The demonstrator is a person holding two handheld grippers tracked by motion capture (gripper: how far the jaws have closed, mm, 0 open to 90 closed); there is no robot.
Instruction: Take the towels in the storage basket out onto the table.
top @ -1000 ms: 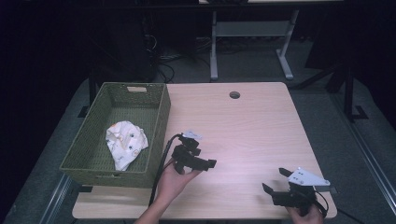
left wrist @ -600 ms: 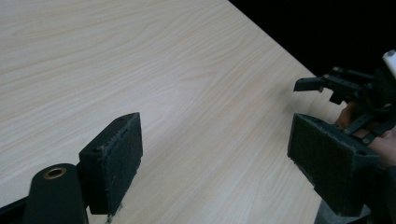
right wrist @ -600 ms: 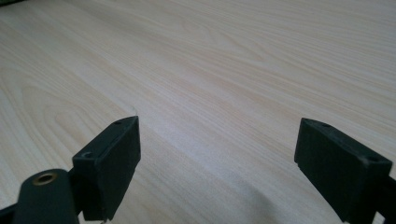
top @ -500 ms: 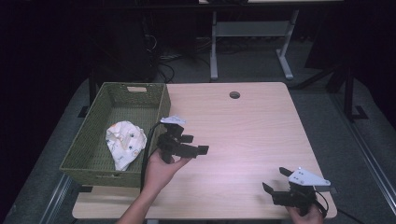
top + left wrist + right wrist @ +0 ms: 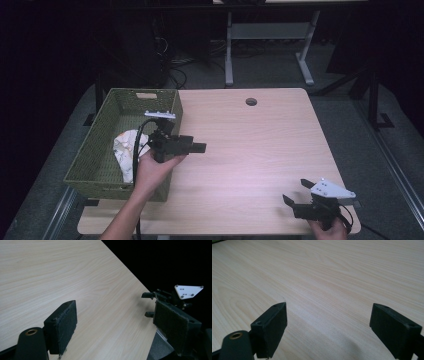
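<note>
— Since half a second ago, the left tool [image 5: 199,147] has lifted back toward the green basket [image 5: 95,172]; where is it?
— By the basket's right wall, jaws spread, nothing between them.
— And the cloth [image 5: 125,150]?
— Crumpled inside the basket.
— The right tool [image 5: 295,192]?
— Unmoved at the bench [image 5: 260,145]'s near right corner, jaws spread, empty.

A crumpled white cloth with faint print [image 5: 125,147] lies bunched up. It rests inside the green woven basket [image 5: 100,145].
</note>
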